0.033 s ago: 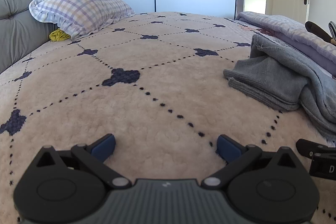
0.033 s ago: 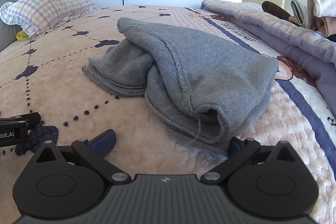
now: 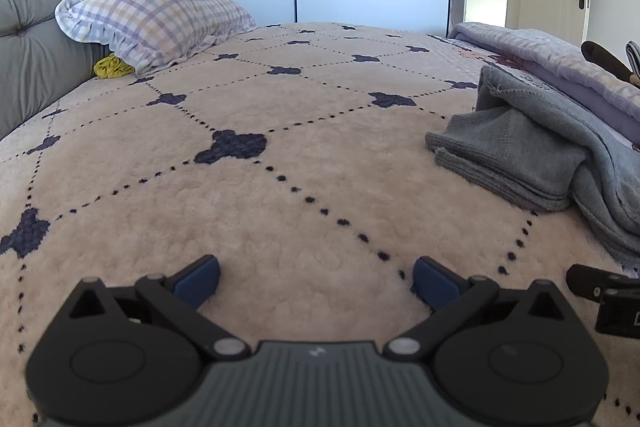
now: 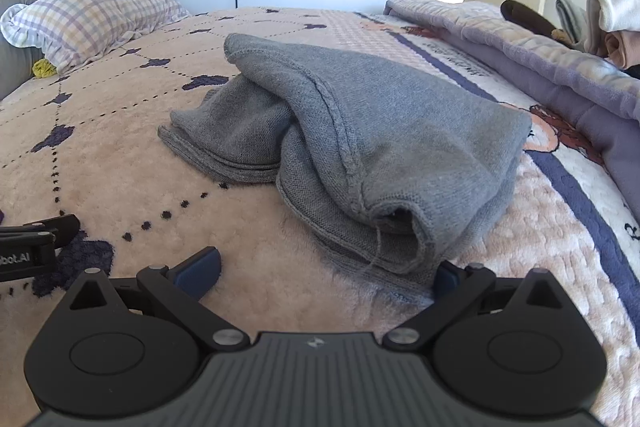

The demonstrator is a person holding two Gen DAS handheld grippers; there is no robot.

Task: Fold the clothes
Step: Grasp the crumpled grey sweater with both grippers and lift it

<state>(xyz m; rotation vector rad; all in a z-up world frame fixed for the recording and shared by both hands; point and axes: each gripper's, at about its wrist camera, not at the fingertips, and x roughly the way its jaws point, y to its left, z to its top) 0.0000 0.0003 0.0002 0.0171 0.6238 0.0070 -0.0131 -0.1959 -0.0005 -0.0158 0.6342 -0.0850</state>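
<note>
- Bedspread [image 3: 280,131] fills the left wrist view, pink fleece with dark dotted diamonds. The left gripper [image 3: 316,283] hangs low over it with its blue pads spread wide and only bare fleece between them; it holds nothing.
- In the same view the grey sweater [image 3: 540,147] lies crumpled well off to the right, apart from this gripper, in front of a lilac quilt [image 3: 560,67]. The tip of the right gripper shows at the lower right edge. A checked pillow [image 3: 152,23] rests far back by the headboard.
- To do this step well, I judge the left gripper should travel right to the layered hem edge that faces it and pinch through one layer only, not the whole stack.
- In the right wrist view the grey sweater [image 4: 360,147] sits directly ahead, bunched over itself, with an open cuff or sleeve end nearest the camera.
- The right gripper [image 4: 328,271] has its jaws wide apart and clamps nothing; its right pad lies just beside, perhaps touching, the near edge of the knit, though I cannot tell for certain.
- The garment is not yet laid flat, so the sensible first move is to spread it: take the near edge with the right, the far hem with the left, lift and pull apart evenly.
- The knit looks soft and stretchy, so a shallow grip could slip; a loose thread by the cuff could snag.
</note>
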